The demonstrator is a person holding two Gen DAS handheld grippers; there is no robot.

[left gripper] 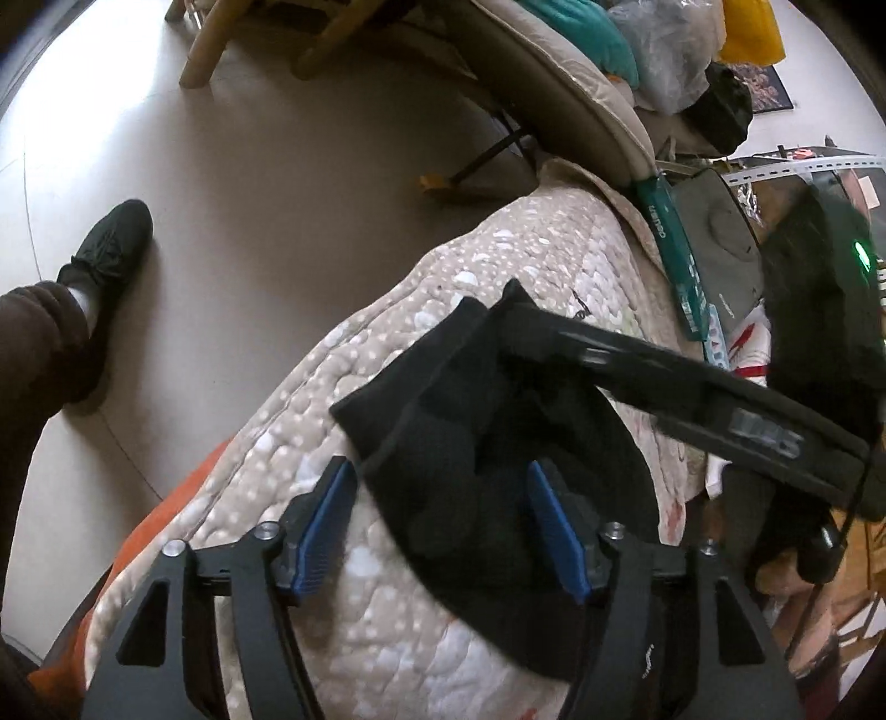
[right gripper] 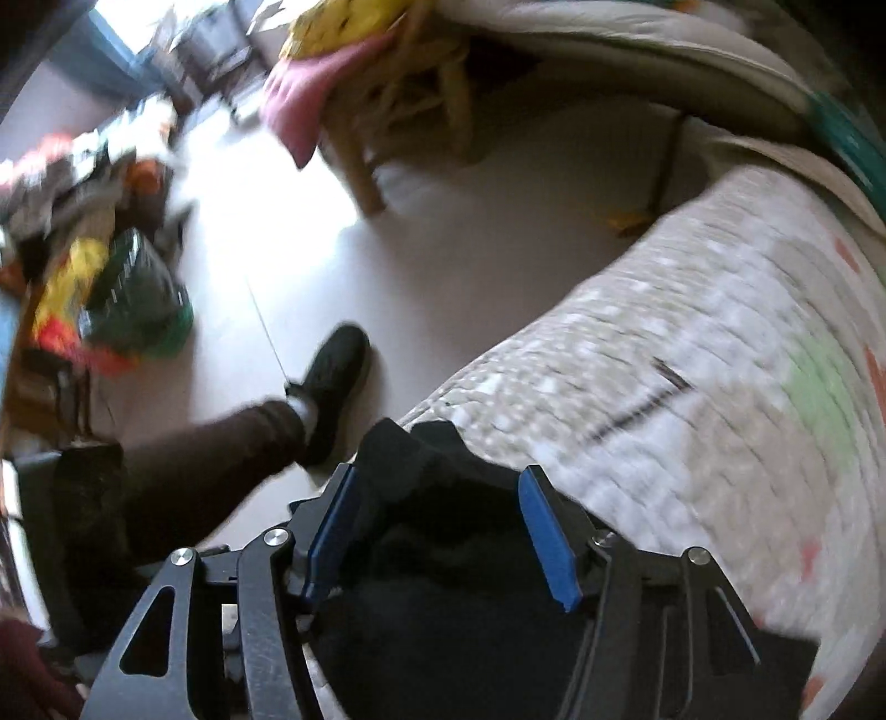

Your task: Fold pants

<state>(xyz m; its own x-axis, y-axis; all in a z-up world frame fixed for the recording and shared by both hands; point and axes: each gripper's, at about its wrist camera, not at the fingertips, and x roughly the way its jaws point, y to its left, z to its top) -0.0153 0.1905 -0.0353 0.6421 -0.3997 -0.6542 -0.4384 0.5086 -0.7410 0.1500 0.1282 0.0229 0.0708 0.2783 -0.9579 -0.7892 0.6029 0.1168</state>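
Observation:
The black pants lie bunched and partly folded on a quilted beige bedspread. My left gripper is open, its blue pads spread on either side of the near edge of the pants. The right gripper's arm reaches in from the right over the pants. In the right wrist view, which is blurred by motion, my right gripper is open with blue pads apart, hovering over the black pants at the bed's edge.
The quilted bedspread drops off to a pale floor on the left. The person's leg and black shoe stand by the bed. Wooden chair legs, a cushion and cluttered bags lie beyond.

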